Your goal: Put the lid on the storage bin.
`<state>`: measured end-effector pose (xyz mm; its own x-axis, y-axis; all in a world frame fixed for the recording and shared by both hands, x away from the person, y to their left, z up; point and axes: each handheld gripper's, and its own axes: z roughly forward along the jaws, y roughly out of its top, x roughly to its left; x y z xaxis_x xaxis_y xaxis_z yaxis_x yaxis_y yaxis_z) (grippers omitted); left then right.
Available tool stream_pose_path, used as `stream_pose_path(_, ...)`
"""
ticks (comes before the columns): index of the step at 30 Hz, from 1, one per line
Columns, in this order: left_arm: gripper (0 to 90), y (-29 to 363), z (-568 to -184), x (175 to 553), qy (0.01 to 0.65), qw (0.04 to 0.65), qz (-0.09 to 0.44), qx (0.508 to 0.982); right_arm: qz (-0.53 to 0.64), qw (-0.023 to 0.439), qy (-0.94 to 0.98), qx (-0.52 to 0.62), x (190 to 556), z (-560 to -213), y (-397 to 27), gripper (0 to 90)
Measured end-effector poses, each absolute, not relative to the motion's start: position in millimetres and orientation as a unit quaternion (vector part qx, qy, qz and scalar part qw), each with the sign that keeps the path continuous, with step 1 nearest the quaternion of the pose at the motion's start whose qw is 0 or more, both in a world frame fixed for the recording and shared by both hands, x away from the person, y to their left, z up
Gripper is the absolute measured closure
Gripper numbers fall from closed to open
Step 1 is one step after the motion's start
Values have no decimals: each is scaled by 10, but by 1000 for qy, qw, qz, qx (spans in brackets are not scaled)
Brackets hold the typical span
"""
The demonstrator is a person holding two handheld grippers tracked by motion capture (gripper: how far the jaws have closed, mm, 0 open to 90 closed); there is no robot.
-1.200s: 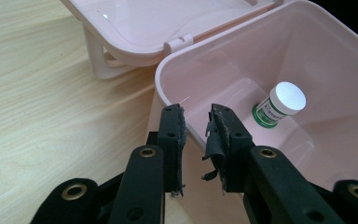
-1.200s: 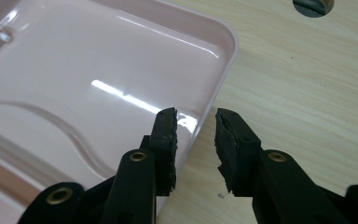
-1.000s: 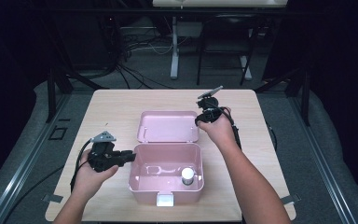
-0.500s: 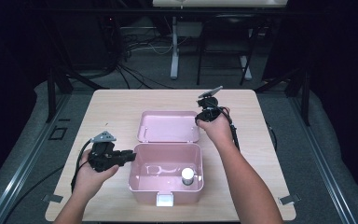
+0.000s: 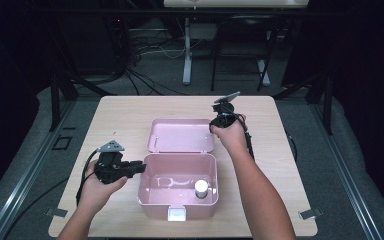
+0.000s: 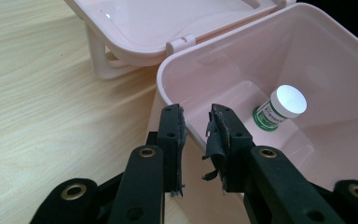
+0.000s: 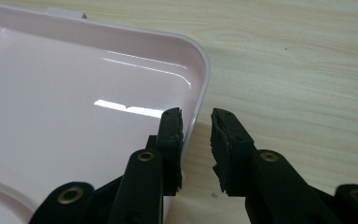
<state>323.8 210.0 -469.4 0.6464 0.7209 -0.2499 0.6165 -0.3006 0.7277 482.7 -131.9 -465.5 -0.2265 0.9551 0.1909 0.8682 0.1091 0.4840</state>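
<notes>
High view: pink storage box [image 5: 177, 187] open at counter [image 5: 125, 120] centre, lid [image 5: 181, 135] laid back. Left gripper [image 5: 139, 167] at box's left wall. Right gripper [image 5: 215, 125] at lid's far-right corner; hand placement vs. 1 s ago: no visible shift.

Left gripper view: fingers [image 6: 171, 133] narrow, straddling box rim [image 6: 186, 122]; contact unclear. White-capped bottle [image 6: 279, 108] inside; label unreadable.

Right gripper view: fingers [image 7: 227, 135] just been closing, lid edge [image 7: 200, 88] between, not yet pinched. Lid's near side cut off. Likely prepping to close lid.

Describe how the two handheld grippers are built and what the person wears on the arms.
Both the left gripper and the right gripper are black, with two flat jaws joined by brass-coloured rivets and tipped with frayed black pads. Each carries a grey three-cornered plate on top and trails a black cable. The forearms are bare, with no sleeves in view.
</notes>
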Motion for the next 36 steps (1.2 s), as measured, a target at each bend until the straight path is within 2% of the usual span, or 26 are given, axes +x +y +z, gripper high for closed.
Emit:
stream_pose_path(15,745,2103,-4695,3242,417,421,59,803,248,84,739,621,4884,-4723,-1243,805)
stream_pose_path(36,744,2093,-4691,3237,420,419,61,803,258,106,734,619,4816,-4558,-1227,839)
